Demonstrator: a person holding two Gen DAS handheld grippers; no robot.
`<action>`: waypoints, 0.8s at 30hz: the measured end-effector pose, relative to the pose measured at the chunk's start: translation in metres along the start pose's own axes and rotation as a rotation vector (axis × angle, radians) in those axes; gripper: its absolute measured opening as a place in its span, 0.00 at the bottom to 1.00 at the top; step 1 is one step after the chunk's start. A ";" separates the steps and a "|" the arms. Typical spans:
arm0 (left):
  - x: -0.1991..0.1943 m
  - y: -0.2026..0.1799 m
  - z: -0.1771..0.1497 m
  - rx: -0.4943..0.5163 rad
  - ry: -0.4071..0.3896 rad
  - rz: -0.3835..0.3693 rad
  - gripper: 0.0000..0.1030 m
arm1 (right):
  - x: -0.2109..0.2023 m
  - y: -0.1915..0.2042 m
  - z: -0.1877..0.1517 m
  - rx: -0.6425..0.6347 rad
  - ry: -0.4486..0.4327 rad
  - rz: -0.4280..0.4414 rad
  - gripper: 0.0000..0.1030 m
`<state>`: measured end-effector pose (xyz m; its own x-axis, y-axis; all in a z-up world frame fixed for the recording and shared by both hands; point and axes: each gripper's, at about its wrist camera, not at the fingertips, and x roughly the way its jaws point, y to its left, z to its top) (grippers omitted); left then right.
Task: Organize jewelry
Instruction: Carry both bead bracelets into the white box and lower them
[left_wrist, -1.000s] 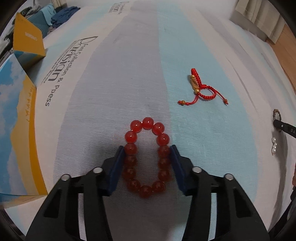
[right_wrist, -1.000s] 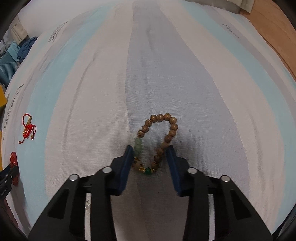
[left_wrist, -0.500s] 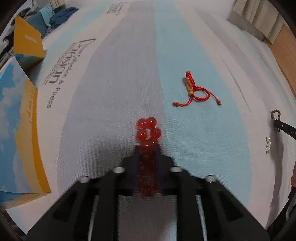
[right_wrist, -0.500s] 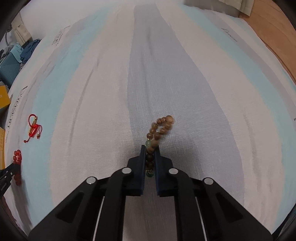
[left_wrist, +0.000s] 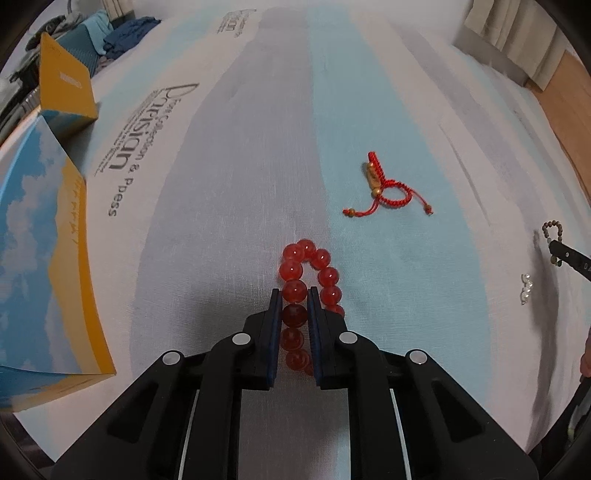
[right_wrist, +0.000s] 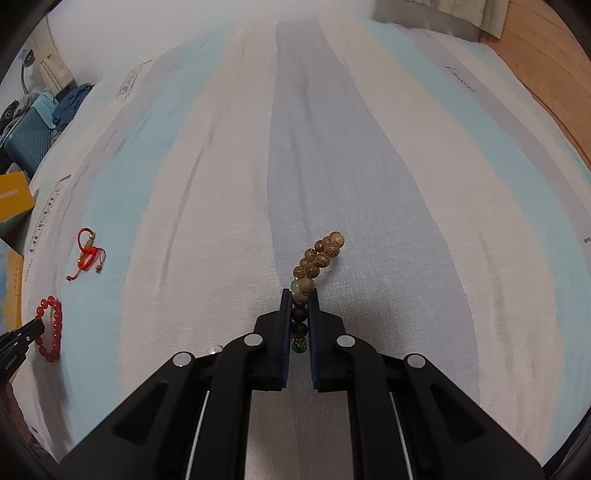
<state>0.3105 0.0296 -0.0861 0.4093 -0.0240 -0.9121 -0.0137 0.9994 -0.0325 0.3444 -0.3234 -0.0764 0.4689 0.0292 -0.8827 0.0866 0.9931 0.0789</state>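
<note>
Jewelry: our left gripper (left_wrist: 294, 299) now clamps red beads (left_wrist: 310, 266), right gripper (right_wrist: 300, 301) clamps wooden beads (right_wrist: 319, 256); both newly pinched, ready for sorting.

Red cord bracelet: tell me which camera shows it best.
The left wrist view. There the red cord bracelet lies unobstructed on the bedsheet, with knots, gold bead and loose ends clear. The right wrist view shows it small and squeezed near the left edge.

Each of your cameras looks steeply down along its own tongs, close over the striped bed sheet (left_wrist: 258, 155) — both views share the red cord bracelet (left_wrist: 384, 188) and each other's tongs at their edges.
</note>
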 end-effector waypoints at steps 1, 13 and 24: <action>-0.003 -0.001 0.001 0.001 -0.004 0.000 0.12 | -0.003 0.000 0.000 0.000 -0.005 0.002 0.07; -0.037 -0.008 0.007 0.001 -0.043 -0.016 0.12 | -0.040 0.001 0.003 -0.009 -0.043 0.024 0.07; -0.071 -0.012 0.011 0.000 -0.084 -0.029 0.12 | -0.075 0.024 -0.004 -0.062 -0.085 0.004 0.07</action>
<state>0.2915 0.0200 -0.0162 0.4849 -0.0509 -0.8731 -0.0003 0.9983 -0.0584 0.3076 -0.3018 -0.0103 0.5424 0.0259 -0.8397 0.0310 0.9982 0.0509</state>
